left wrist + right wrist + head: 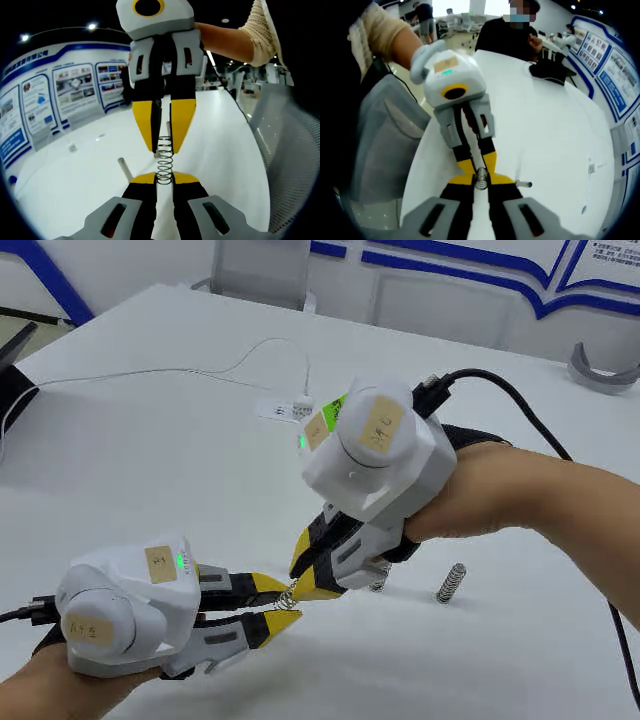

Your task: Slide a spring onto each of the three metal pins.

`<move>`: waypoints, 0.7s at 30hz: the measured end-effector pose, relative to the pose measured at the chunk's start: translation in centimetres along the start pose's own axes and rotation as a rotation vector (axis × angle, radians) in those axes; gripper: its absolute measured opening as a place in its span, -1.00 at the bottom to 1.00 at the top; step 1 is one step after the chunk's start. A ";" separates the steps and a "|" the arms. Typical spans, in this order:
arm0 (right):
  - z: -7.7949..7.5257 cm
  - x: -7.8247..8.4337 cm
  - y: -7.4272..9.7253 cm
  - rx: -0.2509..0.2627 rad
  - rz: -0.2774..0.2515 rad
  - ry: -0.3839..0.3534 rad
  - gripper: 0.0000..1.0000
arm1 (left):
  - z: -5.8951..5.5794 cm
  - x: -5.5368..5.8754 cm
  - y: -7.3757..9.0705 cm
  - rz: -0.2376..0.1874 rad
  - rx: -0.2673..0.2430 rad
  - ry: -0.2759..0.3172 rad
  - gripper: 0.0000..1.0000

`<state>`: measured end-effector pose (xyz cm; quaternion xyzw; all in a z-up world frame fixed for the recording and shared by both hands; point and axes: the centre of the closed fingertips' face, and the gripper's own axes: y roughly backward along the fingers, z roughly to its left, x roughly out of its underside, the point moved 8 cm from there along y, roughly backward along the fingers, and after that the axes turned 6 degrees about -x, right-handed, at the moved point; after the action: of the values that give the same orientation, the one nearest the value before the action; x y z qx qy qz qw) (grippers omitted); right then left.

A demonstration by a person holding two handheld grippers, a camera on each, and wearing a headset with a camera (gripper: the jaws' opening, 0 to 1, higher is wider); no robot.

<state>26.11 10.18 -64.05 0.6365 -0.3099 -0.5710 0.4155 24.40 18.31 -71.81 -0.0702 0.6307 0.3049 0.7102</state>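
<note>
A small metal spring (287,595) (164,161) hangs in the air between the two grippers, just above the white table (150,470). My left gripper (283,606) (165,178) comes from the lower left and is shut on the spring's near end. My right gripper (305,578) (480,181) reaches down from above and closes on the other end (481,179). One spring (452,583) stands upright on the table to the right. Another spring (380,580) is half hidden behind the right gripper. A bare metal pin (124,169) (524,184) stands on the table beside the jaws.
A white cable with a labelled plug (290,408) lies across the far side of the table. A grey curved object (604,371) sits at the far right, and a chair (262,272) stands behind. A mesh chair back (287,150) and a seated person (512,37) are close by.
</note>
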 end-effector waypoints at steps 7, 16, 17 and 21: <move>-0.1 -0.4 -0.1 0.003 -0.018 0.004 -0.78 | 0.2 0.1 0.0 -0.004 -0.005 0.023 -0.79; -0.3 0.4 0.1 0.030 -0.031 -0.022 -0.66 | 0.5 0.0 0.1 -0.019 -0.018 0.048 -0.79; -0.4 0.5 0.1 0.035 -0.035 -0.025 -0.66 | 0.4 0.0 0.1 -0.020 -0.019 0.048 -0.79; -0.5 0.9 0.3 0.046 -0.051 -0.046 -0.65 | 0.4 -0.2 0.1 -0.025 -0.019 0.048 -0.79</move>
<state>26.80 9.34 -64.21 0.6403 -0.3162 -0.5888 0.3785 24.70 18.55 -71.55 -0.0922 0.6437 0.3005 0.6977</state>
